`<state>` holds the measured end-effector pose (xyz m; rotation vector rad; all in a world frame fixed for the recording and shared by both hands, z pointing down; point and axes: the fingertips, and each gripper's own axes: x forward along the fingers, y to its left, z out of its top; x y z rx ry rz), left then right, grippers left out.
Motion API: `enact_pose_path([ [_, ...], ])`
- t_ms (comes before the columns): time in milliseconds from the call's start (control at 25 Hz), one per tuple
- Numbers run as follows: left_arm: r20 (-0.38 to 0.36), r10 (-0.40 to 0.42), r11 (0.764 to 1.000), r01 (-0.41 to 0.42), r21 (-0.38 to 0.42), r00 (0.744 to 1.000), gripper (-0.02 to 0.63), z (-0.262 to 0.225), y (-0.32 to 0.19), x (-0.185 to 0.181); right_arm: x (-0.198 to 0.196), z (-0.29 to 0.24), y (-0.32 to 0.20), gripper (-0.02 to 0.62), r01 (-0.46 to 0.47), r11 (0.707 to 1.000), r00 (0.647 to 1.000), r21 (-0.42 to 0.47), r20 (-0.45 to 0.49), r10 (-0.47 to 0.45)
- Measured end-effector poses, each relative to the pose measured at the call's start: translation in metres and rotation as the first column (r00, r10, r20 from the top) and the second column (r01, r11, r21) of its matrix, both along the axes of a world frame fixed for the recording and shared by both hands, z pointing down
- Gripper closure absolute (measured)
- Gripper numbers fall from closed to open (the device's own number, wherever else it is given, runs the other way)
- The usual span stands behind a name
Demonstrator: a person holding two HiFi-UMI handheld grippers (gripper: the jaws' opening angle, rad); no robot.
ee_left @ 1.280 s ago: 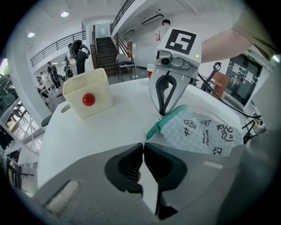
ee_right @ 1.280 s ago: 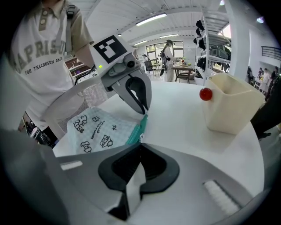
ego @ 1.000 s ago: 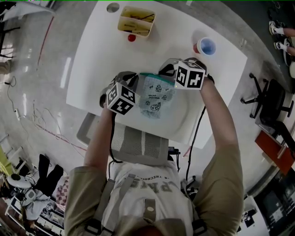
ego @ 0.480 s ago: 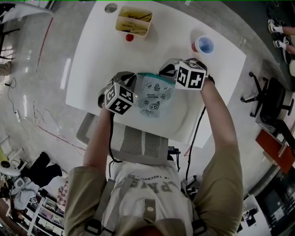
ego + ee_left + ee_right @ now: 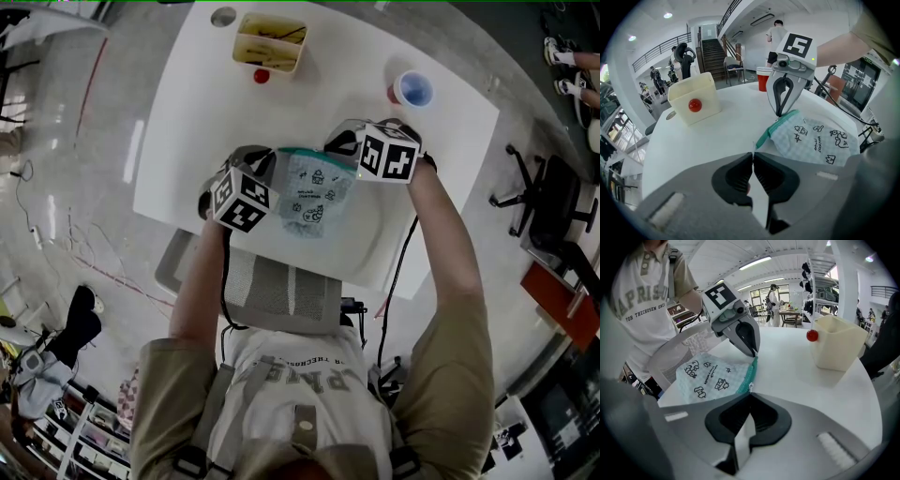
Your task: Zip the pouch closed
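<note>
The pale checked fabric pouch (image 5: 314, 192) lies near the white table's (image 5: 187, 141) front edge, its teal zipper (image 5: 768, 130) stretched between both tongs. The left gripper (image 5: 752, 154) is pinched tight on the pouch at one zipper end, by a thin pale scrap (image 5: 753, 146). The right gripper (image 5: 750, 392) grips the other end, by a small silvery tab (image 5: 750, 386). Whether the zipper is done up I cannot tell.

One pouch (image 5: 316, 192), one bin (image 5: 267, 64), one cup (image 5: 413, 91)

Shirt (image 5: 644, 291) reading "APRIS", pouch (image 5: 712, 373) print illegible
</note>
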<state>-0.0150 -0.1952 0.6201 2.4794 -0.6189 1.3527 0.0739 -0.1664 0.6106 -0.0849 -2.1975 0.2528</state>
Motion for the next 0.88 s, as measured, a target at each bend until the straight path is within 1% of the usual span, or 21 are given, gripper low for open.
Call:
enact_pose_path([
  [200,0.008,-0.004,1.000,0.004,0.001,1.000,0.583,0.001,0.000,-0.002,0.006,0.002,0.003,0.594,0.007,1.000,1.000,0.001,-0.016,-0.007],
  [640,0.011,-0.006,1.000,0.006,0.000,1.000,0.583,0.002,0.000,-0.003,0.013,0.000,0.008,0.594,-0.012,1.000,1.000,-0.004,-0.014,0.012],
  [880,0.024,-0.009,1.000,0.009,0.004,1.000,0.583,0.001,0.000,-0.006,0.019,0.000,0.012,0.594,-0.001,1.000,1.000,-0.005,-0.028,0.001],
])
